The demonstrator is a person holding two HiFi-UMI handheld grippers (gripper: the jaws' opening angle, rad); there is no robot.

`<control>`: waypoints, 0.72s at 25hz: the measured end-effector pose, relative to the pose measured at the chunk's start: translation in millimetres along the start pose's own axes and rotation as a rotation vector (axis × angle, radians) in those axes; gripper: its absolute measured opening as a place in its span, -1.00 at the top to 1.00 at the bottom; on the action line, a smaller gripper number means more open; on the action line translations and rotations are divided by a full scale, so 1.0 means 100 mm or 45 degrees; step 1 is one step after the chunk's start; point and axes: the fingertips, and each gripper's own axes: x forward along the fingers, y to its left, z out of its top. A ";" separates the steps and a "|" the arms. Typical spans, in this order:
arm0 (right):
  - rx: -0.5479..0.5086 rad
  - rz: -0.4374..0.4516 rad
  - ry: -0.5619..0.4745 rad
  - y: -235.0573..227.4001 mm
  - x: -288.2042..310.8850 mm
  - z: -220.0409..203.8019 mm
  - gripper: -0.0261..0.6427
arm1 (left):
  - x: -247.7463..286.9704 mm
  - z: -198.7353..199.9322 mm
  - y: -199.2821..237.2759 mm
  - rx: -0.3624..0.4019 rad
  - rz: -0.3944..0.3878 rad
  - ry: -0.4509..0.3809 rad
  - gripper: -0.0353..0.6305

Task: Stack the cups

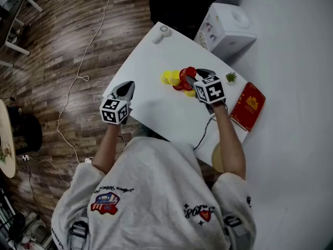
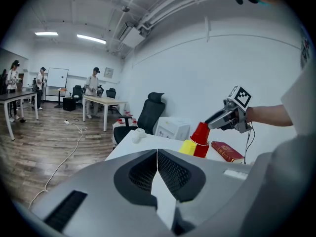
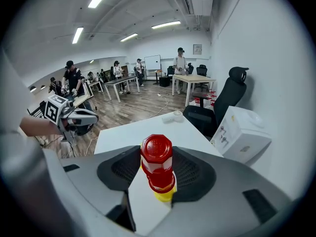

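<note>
Red cup (image 3: 156, 154), held upside down, sits between the jaws of the right gripper (image 1: 193, 78), which pinch its sides. It hangs just over another red cup (image 2: 201, 151) and a yellow cup (image 2: 188, 146) in the small cluster on the white table (image 1: 156, 113); I cannot tell if it touches them. Just beside the cluster, near the right edge, stand a small plant (image 1: 231, 77) and a red book (image 1: 247, 105). The left gripper (image 1: 126, 86) has its jaws pressed together on nothing and stays at the left edge. Between it and the cups the table top is bare. A small white object (image 1: 163, 32) lies at the far corner.
</note>
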 end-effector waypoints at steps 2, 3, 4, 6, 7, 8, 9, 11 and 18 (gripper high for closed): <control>-0.013 -0.001 -0.003 0.00 -0.01 0.01 0.31 | 0.01 0.00 0.00 0.000 -0.001 0.002 0.87; -0.025 -0.001 -0.003 0.01 -0.01 0.02 0.31 | 0.02 0.00 0.00 0.000 -0.002 0.003 0.87; -0.036 0.001 -0.001 0.02 0.00 0.02 0.31 | 0.03 0.00 0.00 0.000 -0.003 0.004 0.87; -0.052 0.009 0.010 0.04 0.01 0.02 0.31 | 0.05 0.00 -0.01 0.000 -0.007 0.005 0.87; -0.057 0.012 0.015 0.05 0.02 0.01 0.31 | 0.06 0.00 -0.02 0.000 -0.009 0.005 0.87; -0.062 0.013 0.018 0.05 0.02 0.01 0.31 | 0.06 0.01 -0.02 0.000 -0.010 0.005 0.87; -0.068 0.014 0.019 0.05 0.02 0.01 0.31 | 0.07 0.01 -0.02 0.001 -0.011 0.004 0.87; -0.081 0.014 0.017 0.06 0.02 0.01 0.31 | 0.07 0.01 -0.02 0.001 -0.011 0.004 0.87; -0.081 0.021 -0.005 0.11 0.03 0.04 0.30 | 0.04 0.01 0.01 -0.002 -0.010 0.007 0.87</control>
